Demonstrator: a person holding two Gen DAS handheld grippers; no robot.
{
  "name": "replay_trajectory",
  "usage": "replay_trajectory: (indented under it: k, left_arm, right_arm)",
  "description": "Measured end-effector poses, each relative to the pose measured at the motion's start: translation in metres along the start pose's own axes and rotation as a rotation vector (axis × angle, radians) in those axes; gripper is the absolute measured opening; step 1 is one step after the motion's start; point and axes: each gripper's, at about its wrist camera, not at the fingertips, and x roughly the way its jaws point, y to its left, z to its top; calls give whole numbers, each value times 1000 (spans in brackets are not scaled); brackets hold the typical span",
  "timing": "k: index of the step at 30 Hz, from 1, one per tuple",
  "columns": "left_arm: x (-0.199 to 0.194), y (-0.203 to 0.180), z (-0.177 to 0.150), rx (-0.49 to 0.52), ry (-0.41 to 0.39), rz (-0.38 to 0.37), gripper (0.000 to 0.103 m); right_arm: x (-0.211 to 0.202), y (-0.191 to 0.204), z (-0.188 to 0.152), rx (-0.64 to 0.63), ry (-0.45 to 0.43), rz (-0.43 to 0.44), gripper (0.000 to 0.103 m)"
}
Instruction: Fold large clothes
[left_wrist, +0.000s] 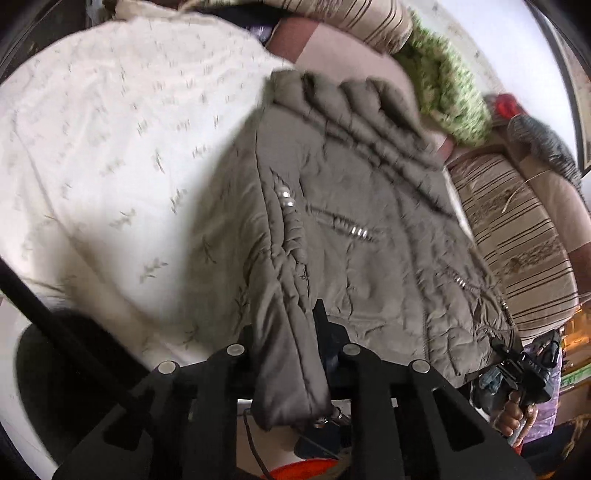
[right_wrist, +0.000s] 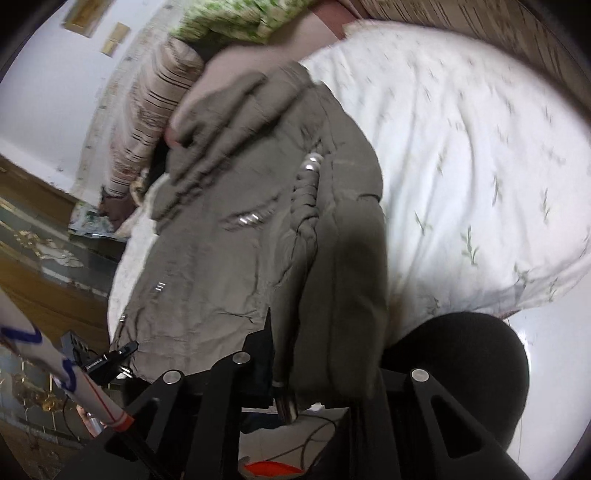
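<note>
A puffy olive-grey quilted winter jacket (left_wrist: 369, 229) lies spread across a white bedsheet printed with small green leaf sprigs (left_wrist: 110, 147), its lower hem hanging over the near edge of the bed. The fabric is matt and crumpled, with stitched channels running across the collar or hood end at the far side. A ruched, gathered seam runs down the front, and several short rows of shiny silver studs (left_wrist: 284, 197) sit beside slanted pocket openings.

From the left wrist camera, the black two-finger left gripper (left_wrist: 286, 328) is closed tight on a fold of the jacket's hem, which bunches between its fingers and droops below them. Far to the right, the other gripper's black body (left_wrist: 524, 369) shows at the jacket's opposite hem corner, with a hand (left_wrist: 515, 413) wrapped around its handle.

From the right wrist camera, the black right gripper (right_wrist: 291, 332) is likewise clamped on the jacket's (right_wrist: 229, 236) hem, with a thick padded fold hanging over its right finger. The left gripper (right_wrist: 110, 360) is visible low on the left at the hem's far corner, beside a white sleeve with blue markings (right_wrist: 44, 354).

Behind the jacket sit a beige cushion with brown stripes (left_wrist: 517, 236) and a fluffy green-and-white blanket (left_wrist: 447, 92). A round black seat (right_wrist: 476, 369) stands just in front of the bed. Both views are somewhat blurred.
</note>
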Motion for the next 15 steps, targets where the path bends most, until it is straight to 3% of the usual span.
replay_trajectory:
  k: [4,8,11,15]
  left_arm:
    - [-30,-5,-13,29,-18,-4,17]
    - [-34,-10,-30,80,-15,56,17]
    - [-24,-13,-25,96,-5,99,17]
    - [-25,-18,-8,89,-37,86,17]
  right_arm:
    - [-28,13,-9,-43,-1,48,16]
    - [-45,16,-23,-73,17,48,16]
    - [-42,14,-24,-85,33,11,16]
    - [-31,20,-11,-91,38,-5,16]
